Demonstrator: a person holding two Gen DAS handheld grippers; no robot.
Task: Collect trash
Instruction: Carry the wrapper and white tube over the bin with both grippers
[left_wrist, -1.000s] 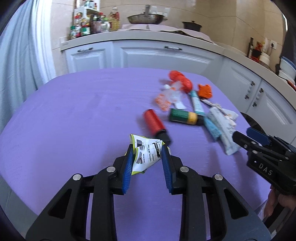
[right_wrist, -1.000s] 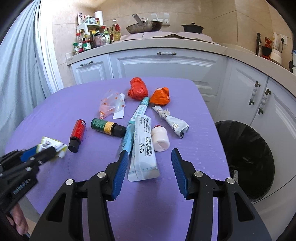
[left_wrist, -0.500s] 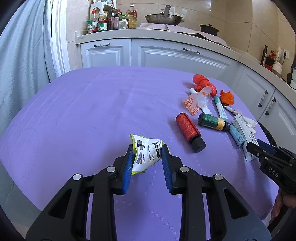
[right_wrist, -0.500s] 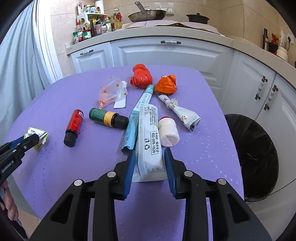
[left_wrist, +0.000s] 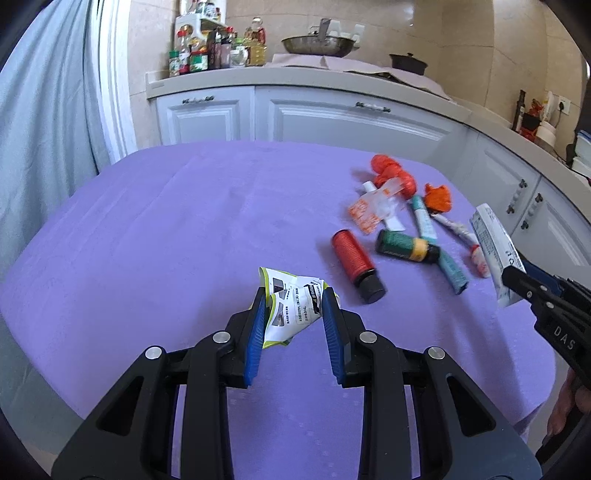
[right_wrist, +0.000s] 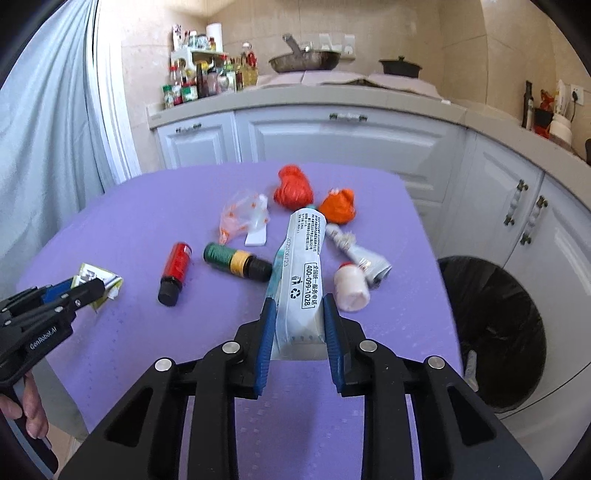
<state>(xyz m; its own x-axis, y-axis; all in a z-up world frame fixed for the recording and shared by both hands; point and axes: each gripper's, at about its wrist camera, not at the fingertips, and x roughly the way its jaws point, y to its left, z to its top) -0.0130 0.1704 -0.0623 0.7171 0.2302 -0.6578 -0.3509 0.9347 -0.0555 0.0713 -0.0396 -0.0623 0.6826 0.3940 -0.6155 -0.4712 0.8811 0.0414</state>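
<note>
Your right gripper (right_wrist: 297, 321) has just been closing, and its jaws now clamp the tail end of the flat white printed tube (right_wrist: 301, 280). The tube's long axis runs straight ahead toward 12 o'clock, its far end tilted up off the purple tabletop (right_wrist: 129, 229). The relation that matters next: the black-lined trash bin (right_wrist: 491, 332) sits below the tabletop edge at about 3 o'clock from those jaws, so the right hand is the nearer one to it. Your left gripper (left_wrist: 293, 321) is closed on the crumpled white-and-green paper wrapper (left_wrist: 291, 306), held just above the tabletop at the near left; the bin lies across the tabletop from it. Both grippers pitch downward. The red bottle (right_wrist: 176, 266), the green bottle with a yellow band (right_wrist: 236, 260) and the small white bottle (right_wrist: 351, 288) lie on the tabletop.
</note>
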